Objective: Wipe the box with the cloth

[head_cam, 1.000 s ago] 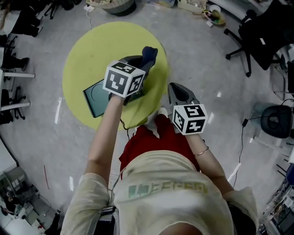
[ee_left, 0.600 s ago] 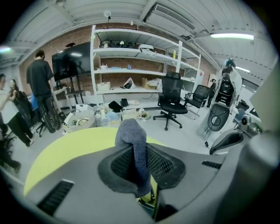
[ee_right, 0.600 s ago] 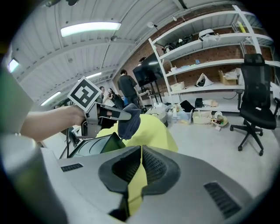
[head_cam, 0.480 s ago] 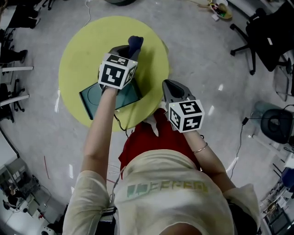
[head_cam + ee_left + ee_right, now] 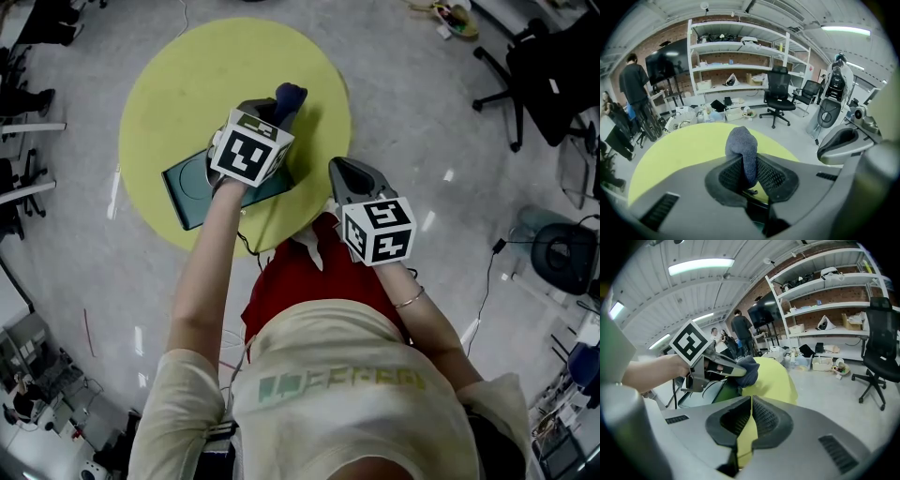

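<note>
A flat teal box (image 5: 192, 194) lies on the round yellow table (image 5: 178, 84). My left gripper (image 5: 275, 114) hovers over the box's right end, shut on a dark blue cloth (image 5: 291, 97) that sticks out past its jaws above the table. In the left gripper view the cloth (image 5: 743, 152) stands pinched between the jaws of the left gripper (image 5: 750, 180). My right gripper (image 5: 349, 176) hangs off the table's near right edge, shut and holding nothing. The right gripper view shows the left gripper (image 5: 723, 370), the cloth (image 5: 749, 371) and the box (image 5: 715, 392) beneath them.
The table stands on a grey floor. A black office chair (image 5: 530, 66) is at the far right, and cables (image 5: 492, 272) trail on the floor. Shelving (image 5: 740, 61), another chair (image 5: 778, 96) and standing people (image 5: 635, 93) surround the table.
My left gripper with the cloth has shifted a little left and then back right over the box's right end. The right gripper has stayed near the table's edge.
</note>
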